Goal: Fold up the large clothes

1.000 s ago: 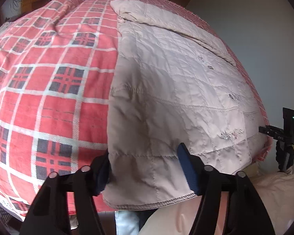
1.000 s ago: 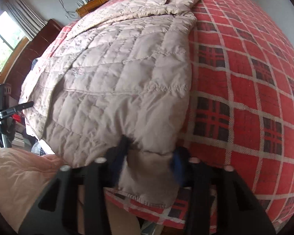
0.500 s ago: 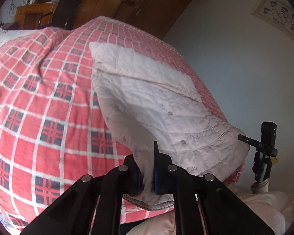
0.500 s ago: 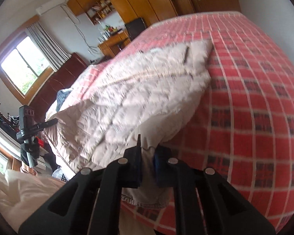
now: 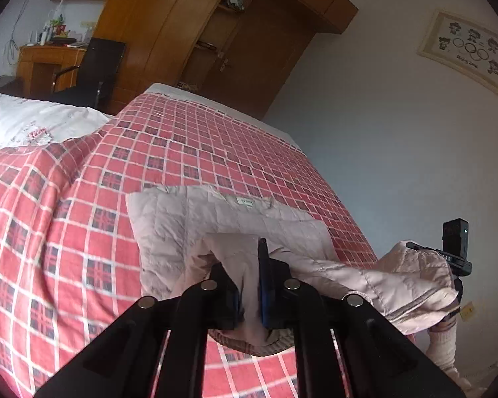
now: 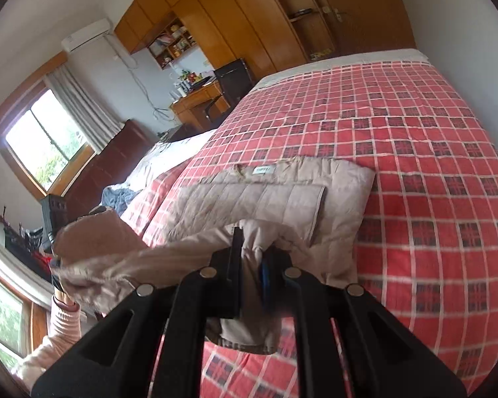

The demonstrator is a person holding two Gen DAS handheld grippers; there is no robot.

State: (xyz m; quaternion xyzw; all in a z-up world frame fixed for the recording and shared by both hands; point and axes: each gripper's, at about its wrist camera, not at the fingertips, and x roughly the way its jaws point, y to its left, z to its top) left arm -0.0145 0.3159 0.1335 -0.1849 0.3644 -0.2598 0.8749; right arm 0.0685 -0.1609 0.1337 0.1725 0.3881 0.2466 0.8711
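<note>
Left claw (image 5: pixel 250 285) clamped narrow on a hem corner of the beige quilted coat (image 5: pixel 189 219) — fabric pinched between the blue pads, hem edge hanging below. Right claw (image 6: pixel 250 275) likewise pinched tight on the opposite hem corner. Lower hem lifted off the bed (image 5: pixel 66 199) and slung between the two claws; collar end lies flat on the red plaid bedspread, label facing up. Sleeve of the person (image 6: pixel 63 325) visible at left of the right wrist view — blurred.
</note>
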